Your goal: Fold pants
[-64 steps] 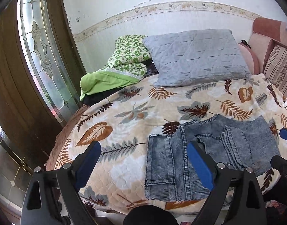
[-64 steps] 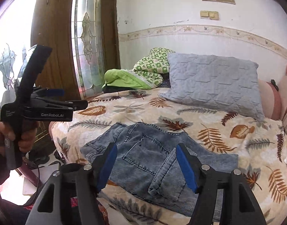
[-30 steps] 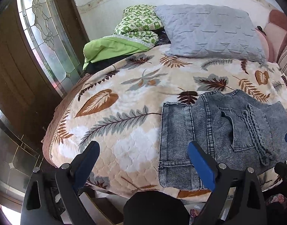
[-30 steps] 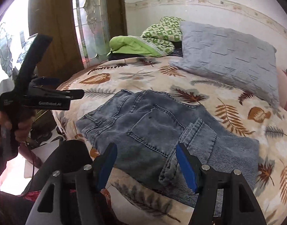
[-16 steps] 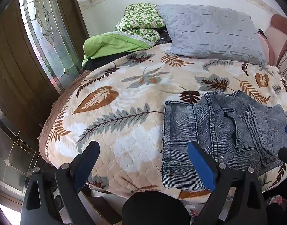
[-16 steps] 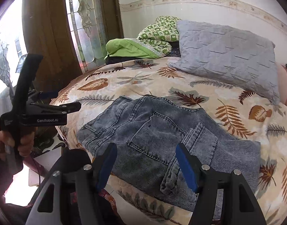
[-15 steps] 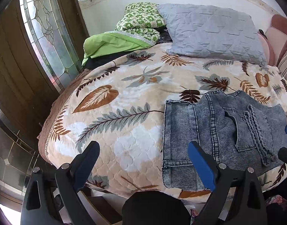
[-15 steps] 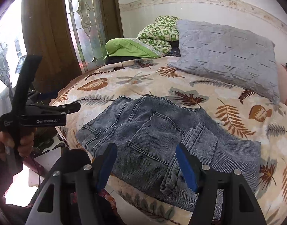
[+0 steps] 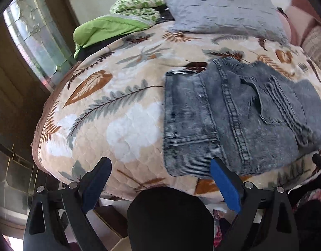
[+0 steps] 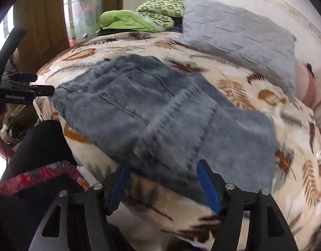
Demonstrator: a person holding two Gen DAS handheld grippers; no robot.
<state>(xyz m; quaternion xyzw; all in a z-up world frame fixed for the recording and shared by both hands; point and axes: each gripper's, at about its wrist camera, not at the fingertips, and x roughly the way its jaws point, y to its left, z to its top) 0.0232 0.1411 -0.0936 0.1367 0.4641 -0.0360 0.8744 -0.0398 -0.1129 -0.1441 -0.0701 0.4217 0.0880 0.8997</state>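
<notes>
Left hand-held gripper (image 9: 160,179): black angular plastic fingers with triangular cut-outs, round silver screws at the pivots and royal-blue pads on the inner faces. Right hand-held gripper (image 10: 163,183) is built the same, black with blue pads and silver screws. In the right wrist view the left tool's black body bears white "GenRobot.AI" lettering. The person wears black trousers (image 9: 170,219) and a red-patterned garment (image 10: 41,173).
</notes>
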